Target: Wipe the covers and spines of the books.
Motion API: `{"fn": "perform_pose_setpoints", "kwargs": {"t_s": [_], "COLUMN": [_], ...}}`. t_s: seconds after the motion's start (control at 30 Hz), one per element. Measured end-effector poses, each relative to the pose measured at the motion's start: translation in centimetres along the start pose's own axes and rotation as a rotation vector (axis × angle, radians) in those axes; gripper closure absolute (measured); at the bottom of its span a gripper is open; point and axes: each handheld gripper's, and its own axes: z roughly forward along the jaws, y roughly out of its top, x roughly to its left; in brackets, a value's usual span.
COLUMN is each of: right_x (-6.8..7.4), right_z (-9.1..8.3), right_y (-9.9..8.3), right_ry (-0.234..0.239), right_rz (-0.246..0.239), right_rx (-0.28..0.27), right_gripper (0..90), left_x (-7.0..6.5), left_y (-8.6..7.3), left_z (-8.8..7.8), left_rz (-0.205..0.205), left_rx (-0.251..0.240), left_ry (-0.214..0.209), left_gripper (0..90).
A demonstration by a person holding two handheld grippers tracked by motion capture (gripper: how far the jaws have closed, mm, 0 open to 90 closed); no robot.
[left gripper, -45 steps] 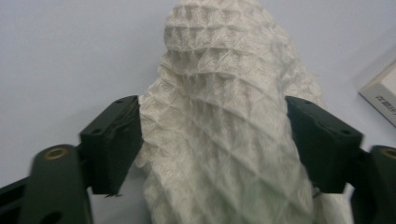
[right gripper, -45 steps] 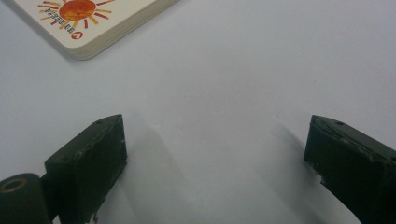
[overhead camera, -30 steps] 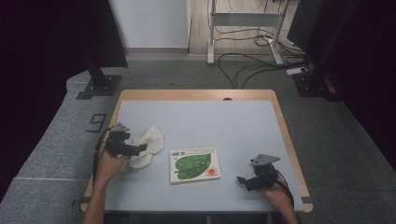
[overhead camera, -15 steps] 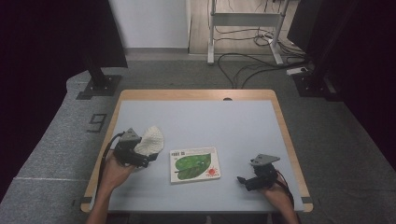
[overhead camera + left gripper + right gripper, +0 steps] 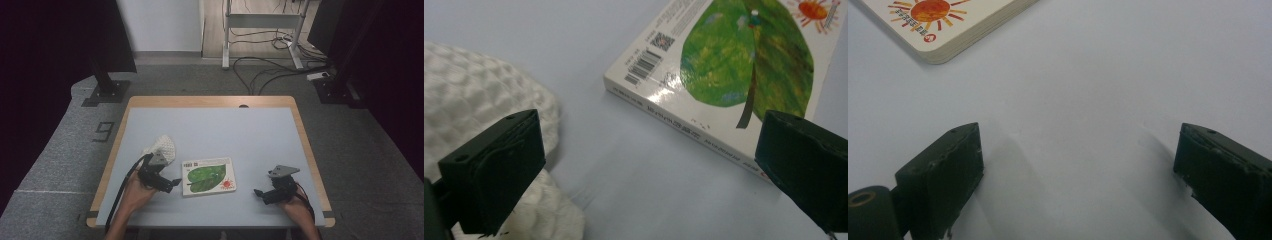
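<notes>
We hold the left claw (image 5: 172,184) wide beside the book (image 5: 208,175), ready to take its spine; the right claw (image 5: 258,192) waits wide, empty.

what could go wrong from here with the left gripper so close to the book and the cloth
The left gripper is open, with the white cloth right beside one jaw; closing now might snag it. The book lies flat on the table, so a jaw may push its edge and slide it rather than get under. The right gripper rests open, apart from the book's corner, so it likely can't steady it.
</notes>
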Motion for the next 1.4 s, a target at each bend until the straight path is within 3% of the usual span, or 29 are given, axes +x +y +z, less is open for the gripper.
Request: {"fn": "perform_pose_setpoints", "kwargs": {"t_s": [0.57, 1.0, 1.2, 1.4], "right_x": [0.0, -0.1, -0.5, -0.6], "right_z": [0.0, -0.1, -0.3, -0.1], "right_y": [0.0, 0.0, 0.2, 1.2], "right_ry": [0.0, 0.001, 0.002, 0.011], "right_rz": [0.001, 0.022, 0.062, 0.052], "right_rx": [0.001, -0.003, 0.002, -0.004], "right_gripper": [5.1, 8.0, 6.8, 4.1], "left_x": [-0.8, -1.3, -1.9, -2.6], "left_y": [-2.1, -2.0, -1.9, -1.6], "left_z": [2.1, 2.5, 2.9, 3.4], "left_rz": [0.032, 0.044, 0.048, 0.069], "left_rx": [0.084, 0.058, 0.038, 0.027], "left_ry": [-0.007, -0.017, -0.043, -0.069], "left_gripper": [0.0, 0.0, 0.0, 0.0]}}
